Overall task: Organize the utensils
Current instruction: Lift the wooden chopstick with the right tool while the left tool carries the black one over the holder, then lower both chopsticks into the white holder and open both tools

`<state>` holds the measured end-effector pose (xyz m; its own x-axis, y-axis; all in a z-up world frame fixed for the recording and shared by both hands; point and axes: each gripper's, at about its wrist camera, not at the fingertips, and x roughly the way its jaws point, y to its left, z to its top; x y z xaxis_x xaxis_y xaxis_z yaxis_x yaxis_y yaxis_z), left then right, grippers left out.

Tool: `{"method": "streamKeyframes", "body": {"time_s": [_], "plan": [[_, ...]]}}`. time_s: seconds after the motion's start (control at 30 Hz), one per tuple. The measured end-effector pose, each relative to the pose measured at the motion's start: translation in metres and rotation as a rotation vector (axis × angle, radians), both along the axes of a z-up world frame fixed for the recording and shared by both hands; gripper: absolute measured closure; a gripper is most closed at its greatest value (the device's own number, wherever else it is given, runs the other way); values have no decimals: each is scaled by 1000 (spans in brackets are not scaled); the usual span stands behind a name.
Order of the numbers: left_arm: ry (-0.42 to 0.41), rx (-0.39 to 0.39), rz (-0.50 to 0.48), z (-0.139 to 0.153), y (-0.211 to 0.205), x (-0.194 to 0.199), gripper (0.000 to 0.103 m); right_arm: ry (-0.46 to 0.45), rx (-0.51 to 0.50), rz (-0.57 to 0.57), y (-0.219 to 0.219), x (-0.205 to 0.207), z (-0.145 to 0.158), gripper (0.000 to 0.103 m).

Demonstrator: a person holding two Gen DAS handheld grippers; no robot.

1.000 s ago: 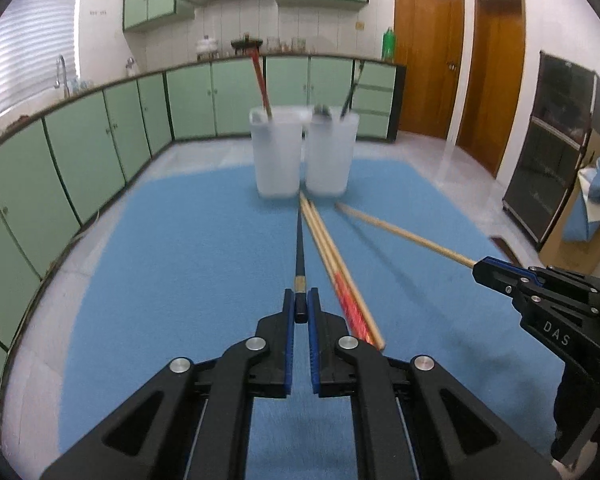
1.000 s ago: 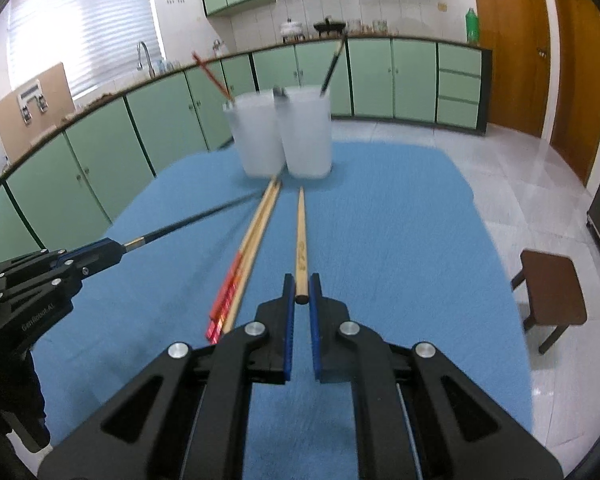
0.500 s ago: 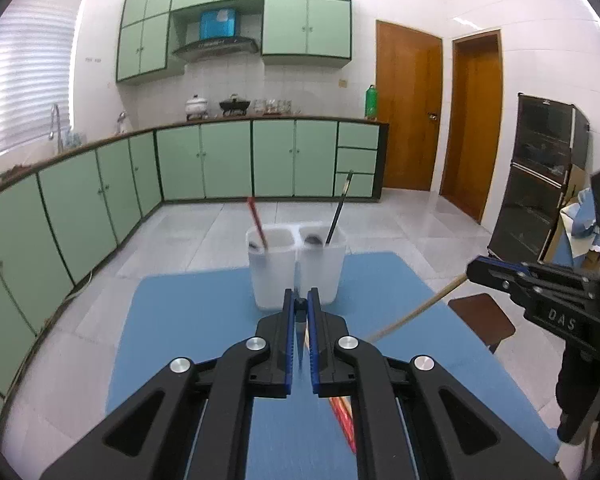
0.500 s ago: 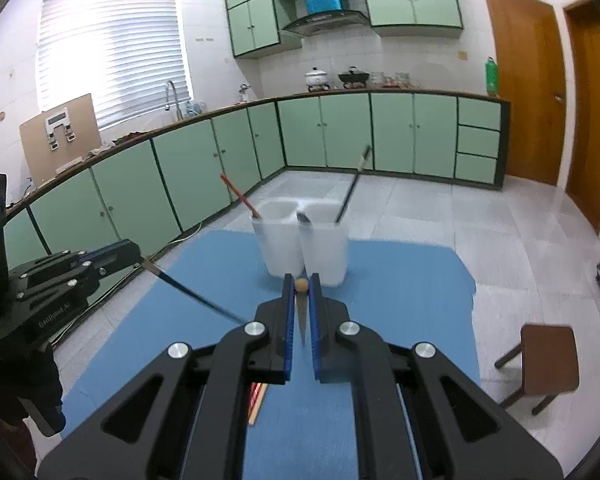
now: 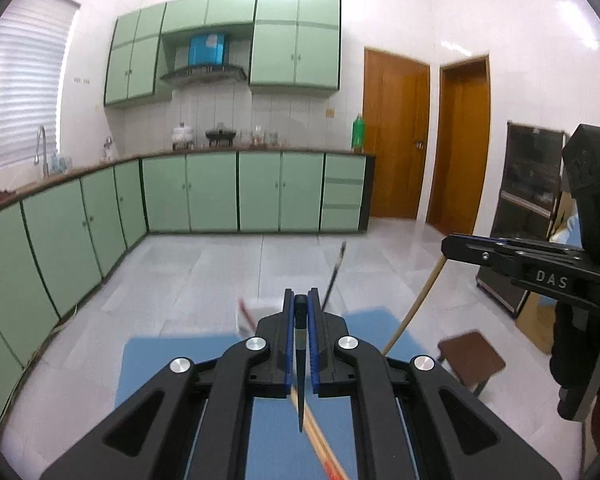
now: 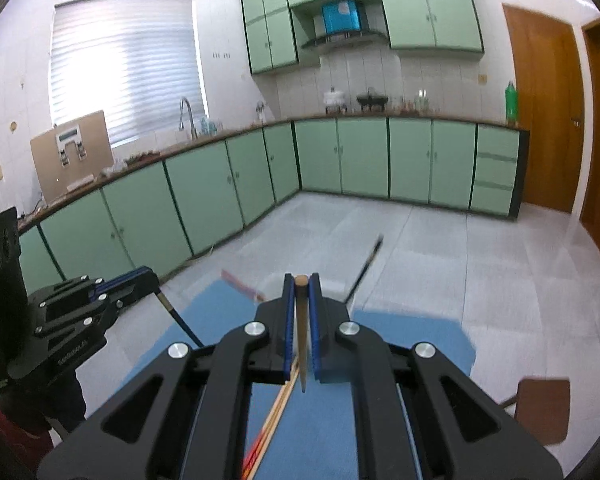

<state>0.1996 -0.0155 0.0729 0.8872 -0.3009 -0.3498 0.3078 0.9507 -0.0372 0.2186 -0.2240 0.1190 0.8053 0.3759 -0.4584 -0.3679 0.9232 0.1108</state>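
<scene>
My left gripper (image 5: 300, 298) is shut on the thick end of a black chopstick (image 5: 300, 380), which hangs off the blue mat (image 5: 172, 360), tip toward the camera. My right gripper (image 6: 301, 280) is shut on a light wooden chopstick (image 6: 301, 340), held the same way. Each gripper shows in the other's view: the right gripper (image 5: 446, 245) with its wooden chopstick (image 5: 412, 312), the left gripper (image 6: 152, 278) with its black chopstick (image 6: 180, 320). The white cups (image 5: 256, 308) are mostly hidden behind the fingers. From them stick a red chopstick (image 6: 240, 284) and a black one (image 6: 364, 268).
Three more chopsticks (image 6: 272, 420), two wooden and one red, lie on the mat under the grippers. A brown stool (image 5: 472, 356) stands off the table's right side. Green kitchen cabinets (image 6: 204, 200) line the far walls. A dark glass cabinet (image 5: 532, 200) stands at the right.
Both grippers have risen and tilted upward, lifting the black and the wooden chopstick off the mat. The cups have dropped behind the fingers in both views.
</scene>
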Motion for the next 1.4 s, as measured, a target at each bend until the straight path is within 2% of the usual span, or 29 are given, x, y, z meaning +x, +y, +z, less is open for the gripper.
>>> {"method": "streamKeyframes", "body": {"time_s": [0.17, 0.33, 0.43, 0.63, 0.83, 0.9, 0.97, 1.03, 1.17, 1.23, 1.4], "plan": [[-112, -27, 23, 41, -5, 23, 97, -100, 7, -33, 1, 33, 42, 97], [-176, -24, 68, 57, -10, 64, 97, -138, -22, -74, 6, 69, 47, 97], [-153, -9, 80, 47, -16, 91, 97, -122, -42, -89, 9, 91, 32, 97], [-59, 39, 85, 2, -24, 130, 97, -39, -44, -94, 12, 124, -13, 97], [27, 51, 75, -23, -25, 142, 96, 15, -78, -85, 23, 127, -44, 96], [31, 49, 77, -23, -22, 138, 93, 24, -78, -90, 25, 124, -49, 94], [23, 48, 79, -19, -21, 131, 85, 32, -71, -100, 22, 121, -51, 94], [5, 51, 80, -13, -19, 122, 80, 28, -58, -111, 17, 114, -50, 91], [-25, 54, 79, -2, -14, 97, 66, 3, -43, -142, 4, 94, -45, 71], [-26, 49, 79, -1, -10, 86, 61, -6, -30, -150, -3, 81, -45, 67], [-24, 48, 93, -13, -1, 46, 47, 0, -10, -174, -16, 37, -61, 39]]}}
